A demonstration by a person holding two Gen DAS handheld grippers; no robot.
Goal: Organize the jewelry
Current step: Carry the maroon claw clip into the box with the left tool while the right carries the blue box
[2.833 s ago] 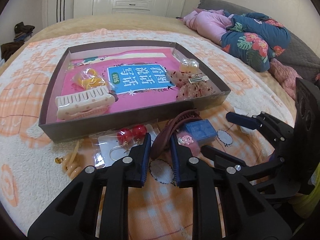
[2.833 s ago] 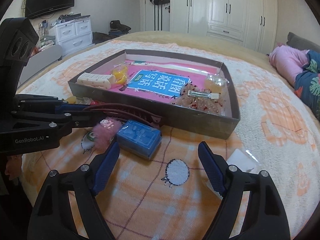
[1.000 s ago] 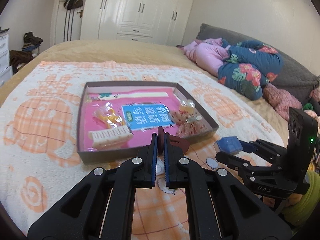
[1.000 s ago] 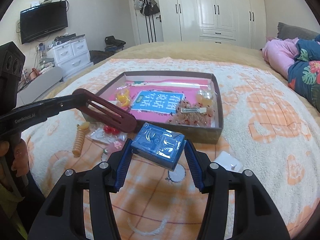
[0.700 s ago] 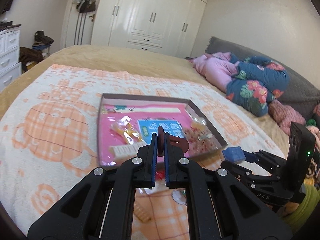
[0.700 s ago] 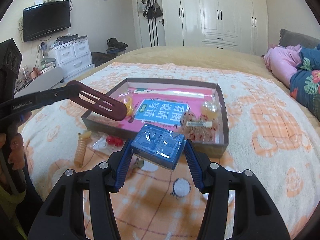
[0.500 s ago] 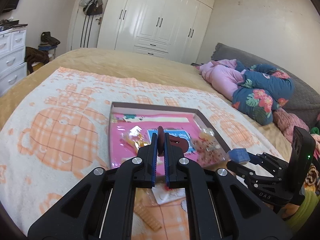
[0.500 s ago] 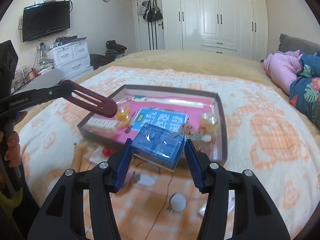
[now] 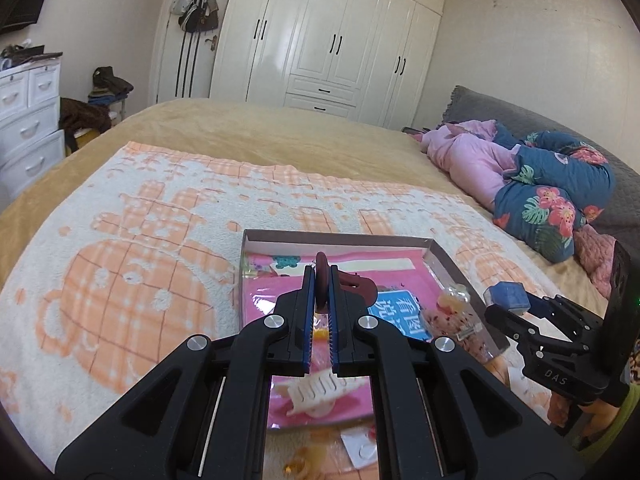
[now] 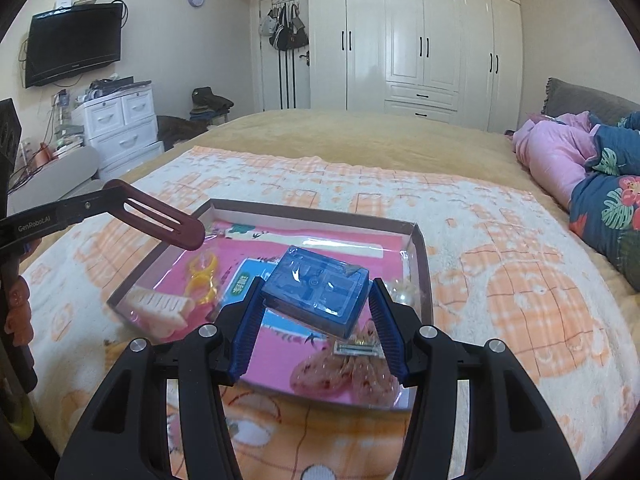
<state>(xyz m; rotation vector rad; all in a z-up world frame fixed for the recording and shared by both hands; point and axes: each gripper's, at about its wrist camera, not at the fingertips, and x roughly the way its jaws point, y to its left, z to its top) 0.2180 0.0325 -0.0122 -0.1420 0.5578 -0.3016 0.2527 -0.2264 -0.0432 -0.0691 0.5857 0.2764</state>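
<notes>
Left wrist view: left gripper (image 9: pixel 321 304) is clenching a maroon hair clip (image 9: pixel 321 278) edge-on between its pads, above the tray (image 9: pixel 336 237) on the blanket (image 9: pixel 132 248).

Right wrist view: right gripper (image 10: pixel 316 312) is grasping a blue box (image 10: pixel 316 290) between both pads, over the tray's (image 10: pixel 312 213) near right part; the clip (image 10: pixel 160 222) is hanging at far left.

The white comb clip (image 9: pixel 320 390) is blurred and half covered by the left hand-held gripper (image 9: pixel 321 296); the tray (image 10: pixel 422 264) corner is hidden.
</notes>
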